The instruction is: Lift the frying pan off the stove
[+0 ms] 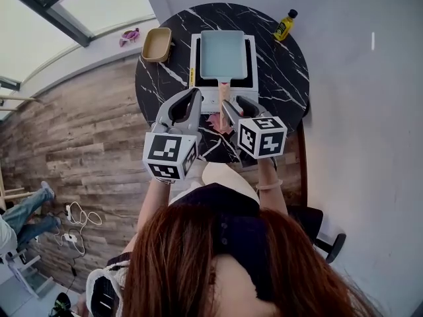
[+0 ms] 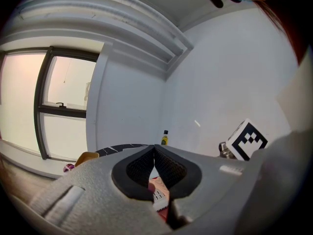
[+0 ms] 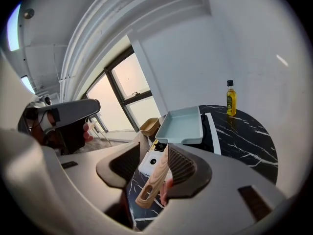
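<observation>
Head view: pale-blue square frying pan [image 1: 223, 53] flat on a white portable stove [image 1: 211, 102], wooden handle [image 1: 225, 92] aimed toward the person for easy reach. Right gripper [image 1: 232, 103] around that handle; left gripper [image 1: 195, 94] idle just beside it.

Left gripper view: jaws pressed together on nothing.

Right gripper view: jaws parted, handle against one pad only, likely unclamped. Open room above the pan; oil bottle [image 3: 231, 98] well apart.

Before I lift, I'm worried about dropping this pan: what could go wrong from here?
1. The right gripper has its jaws apart around the wooden handle; lifting before they close would let it slip.
2. The hold is far out on the handle, so the frying pan may droop or twist.
3. A swing right could hit the oil bottle.
</observation>
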`<state>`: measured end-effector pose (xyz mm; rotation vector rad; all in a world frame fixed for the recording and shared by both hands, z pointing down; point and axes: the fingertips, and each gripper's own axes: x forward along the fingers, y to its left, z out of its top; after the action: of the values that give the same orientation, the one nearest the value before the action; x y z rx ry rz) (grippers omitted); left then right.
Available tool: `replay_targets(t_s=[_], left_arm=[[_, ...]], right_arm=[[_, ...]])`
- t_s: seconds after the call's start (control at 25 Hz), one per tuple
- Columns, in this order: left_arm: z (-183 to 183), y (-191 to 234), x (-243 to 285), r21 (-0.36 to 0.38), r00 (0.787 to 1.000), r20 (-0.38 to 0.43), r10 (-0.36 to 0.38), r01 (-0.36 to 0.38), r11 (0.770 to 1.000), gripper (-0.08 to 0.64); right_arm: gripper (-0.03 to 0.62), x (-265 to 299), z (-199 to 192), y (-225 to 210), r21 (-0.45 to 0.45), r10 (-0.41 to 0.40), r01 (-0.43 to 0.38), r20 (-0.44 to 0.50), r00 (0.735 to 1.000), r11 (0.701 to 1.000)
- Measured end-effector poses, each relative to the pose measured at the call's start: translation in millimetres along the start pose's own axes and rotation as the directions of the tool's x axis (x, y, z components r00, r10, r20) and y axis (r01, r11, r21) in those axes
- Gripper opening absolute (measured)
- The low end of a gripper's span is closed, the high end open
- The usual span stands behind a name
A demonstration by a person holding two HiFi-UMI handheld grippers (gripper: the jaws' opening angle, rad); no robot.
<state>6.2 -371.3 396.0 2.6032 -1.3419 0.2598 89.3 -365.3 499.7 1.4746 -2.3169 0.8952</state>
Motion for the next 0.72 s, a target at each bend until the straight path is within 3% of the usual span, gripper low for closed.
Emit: replay_targets(t_s=[0.44, 0.72], left_arm=[[-4, 15, 14, -0.012, 0.999, -0.021, 0.026, -0.026, 1.000, 0.012], [-12, 21, 19, -0.013, 0.998, -0.052, 0.039, -0.040, 0.999, 0.012]], right_arm=[[0.223, 32, -17, -17, 0.056, 0.017, -0.012, -0.082, 0.996, 0.998], [0.247, 49, -31, -27, 0.154, 0.059, -0.040, -0.120, 0.991, 0.987]])
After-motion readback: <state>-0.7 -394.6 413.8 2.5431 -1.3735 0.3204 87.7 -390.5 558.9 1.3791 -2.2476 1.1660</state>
